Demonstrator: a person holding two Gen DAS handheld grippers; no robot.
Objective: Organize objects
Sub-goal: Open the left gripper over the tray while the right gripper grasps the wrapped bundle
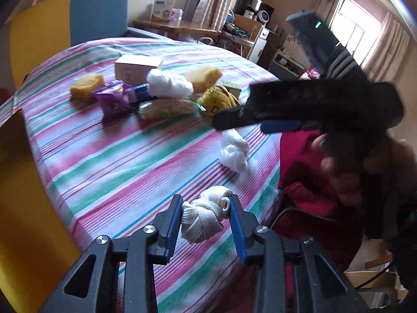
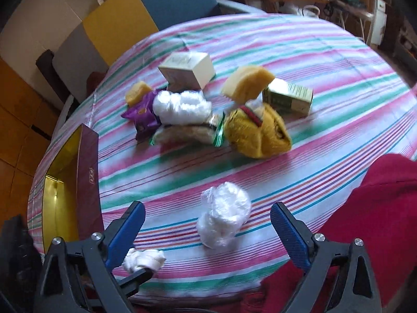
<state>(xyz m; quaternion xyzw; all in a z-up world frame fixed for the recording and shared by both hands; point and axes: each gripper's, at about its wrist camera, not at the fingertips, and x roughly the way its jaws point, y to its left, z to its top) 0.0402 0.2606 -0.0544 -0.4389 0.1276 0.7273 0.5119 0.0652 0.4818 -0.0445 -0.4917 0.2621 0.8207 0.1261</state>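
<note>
My left gripper (image 1: 206,199) is shut on a white rolled cloth bundle (image 1: 202,217) near the table's near edge. The same bundle (image 2: 143,259) shows at the lower left of the right wrist view. My right gripper (image 2: 207,206) is open, with a clear-wrapped white bundle (image 2: 222,221) lying on the striped cloth between its fingers, touching neither pad. In the left wrist view the right gripper (image 1: 239,125) hovers blurred above that bundle (image 1: 234,154).
A pile sits mid-table: white box (image 2: 187,70), yellow sponges (image 2: 246,83), green box (image 2: 289,97), yellow plush toy (image 2: 256,134), purple packet (image 2: 142,116), white cotton bag (image 2: 181,107). A maroon box with gold lining (image 2: 67,182) stands at the left edge. A red sleeve (image 2: 378,221) is at right.
</note>
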